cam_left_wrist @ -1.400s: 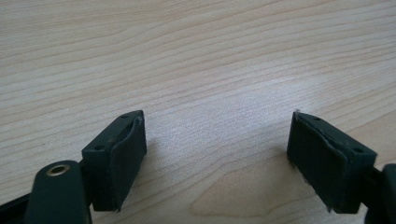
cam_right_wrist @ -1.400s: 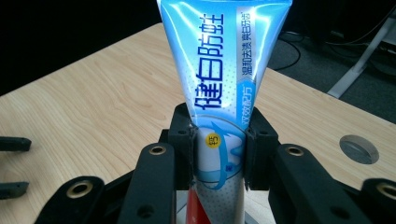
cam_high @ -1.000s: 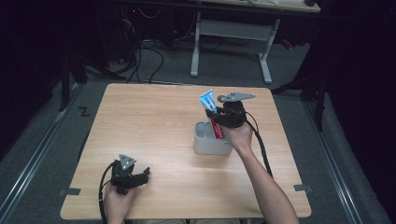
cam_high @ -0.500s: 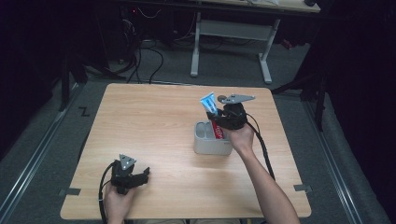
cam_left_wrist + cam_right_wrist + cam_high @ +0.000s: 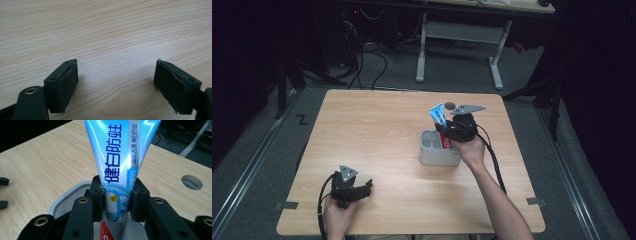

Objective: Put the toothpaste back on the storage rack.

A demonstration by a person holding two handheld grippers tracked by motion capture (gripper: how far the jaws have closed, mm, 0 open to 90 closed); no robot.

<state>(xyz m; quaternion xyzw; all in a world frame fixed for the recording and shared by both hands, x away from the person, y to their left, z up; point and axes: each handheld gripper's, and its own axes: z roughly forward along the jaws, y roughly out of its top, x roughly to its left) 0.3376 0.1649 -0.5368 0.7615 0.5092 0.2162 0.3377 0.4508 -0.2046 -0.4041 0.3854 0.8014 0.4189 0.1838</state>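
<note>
Right gripper view: right gripper (image 5: 116, 203), its jaws pinching a blue-and-white plastic toothpaste tube (image 5: 120, 157), is holding it upright, long axis running twelve to six, lower end over the grey plastic two-compartment holder (image 5: 438, 154). Left gripper (image 5: 357, 189), jaws spread and empty, is resting on the wooden tabletop (image 5: 377, 135) towards eight o'clock, well apart.

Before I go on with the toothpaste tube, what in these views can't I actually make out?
- Toothpaste tube: its lower end, right gripper view, hidden behind the right tongs and cut off by the bottom edge.
- Grey holder: contents of its compartments, high view, too small; partly covered by the hand.
- Left tongs: what lies ahead, left gripper view, cut off by the frame edge; bare table between them.
</note>
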